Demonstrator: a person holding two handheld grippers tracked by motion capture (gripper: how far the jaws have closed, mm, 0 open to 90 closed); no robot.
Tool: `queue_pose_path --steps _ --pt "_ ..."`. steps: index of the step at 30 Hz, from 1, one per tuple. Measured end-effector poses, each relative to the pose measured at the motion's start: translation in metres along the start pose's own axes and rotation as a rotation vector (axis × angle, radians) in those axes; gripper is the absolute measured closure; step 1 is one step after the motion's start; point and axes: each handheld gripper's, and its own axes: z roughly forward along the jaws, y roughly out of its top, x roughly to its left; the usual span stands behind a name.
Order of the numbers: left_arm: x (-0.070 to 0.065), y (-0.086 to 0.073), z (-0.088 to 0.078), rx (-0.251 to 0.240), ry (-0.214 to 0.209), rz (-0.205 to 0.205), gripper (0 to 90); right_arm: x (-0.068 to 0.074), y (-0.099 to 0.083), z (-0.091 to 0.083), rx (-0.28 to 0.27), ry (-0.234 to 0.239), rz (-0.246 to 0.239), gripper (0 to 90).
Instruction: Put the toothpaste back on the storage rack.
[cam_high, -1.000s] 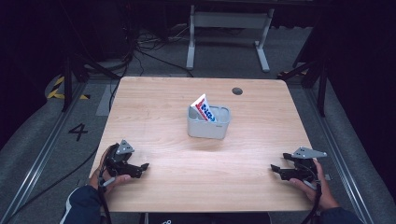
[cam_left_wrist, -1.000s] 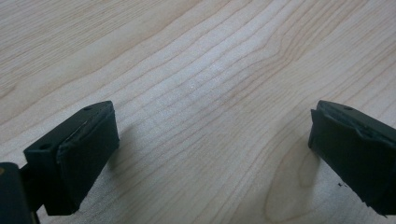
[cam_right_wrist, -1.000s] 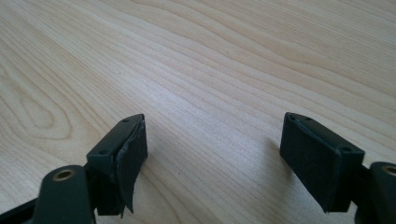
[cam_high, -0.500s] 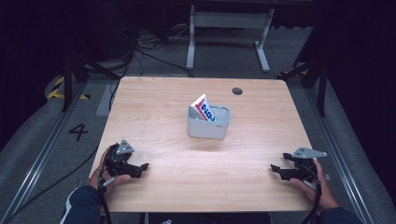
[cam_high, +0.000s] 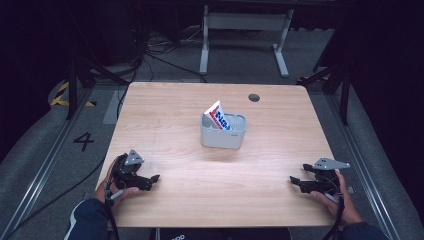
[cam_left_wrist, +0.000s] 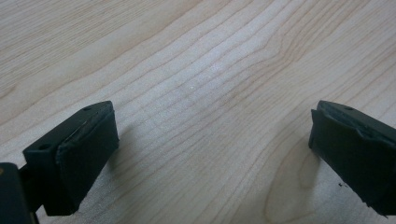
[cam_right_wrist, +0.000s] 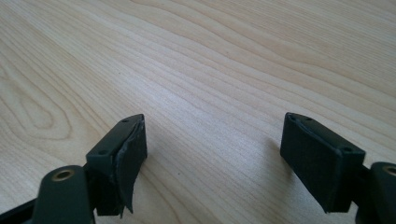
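R gripper (cam_right_wrist: 212, 158) jaws wide apart over bare wood table (cam_right_wrist: 224, 60)

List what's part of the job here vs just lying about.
Job: grey bin; red, white and blue packet standing tilted in it; left tool and right tool, both open.
Lying about: table's cable hole; floor cables.

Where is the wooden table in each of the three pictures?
High view: the wooden table lies in the middle, with the grey bin near its centre, the left gripper at its near left and the right gripper at its near right.
Left gripper view: its wood grain lies behind and between the open jaws.
Right gripper view: the same grain lies between the open jaws.
Shared landmark: the pale wood grain.
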Motion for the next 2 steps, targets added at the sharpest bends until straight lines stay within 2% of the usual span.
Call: queue_pose_path --steps 2 --pt "0.0000 0.0000 0.0000 0.000 0.000 0.000 1.9 0.0000 0.0000 0.0000 0.000 0.000 0.000 23.3"
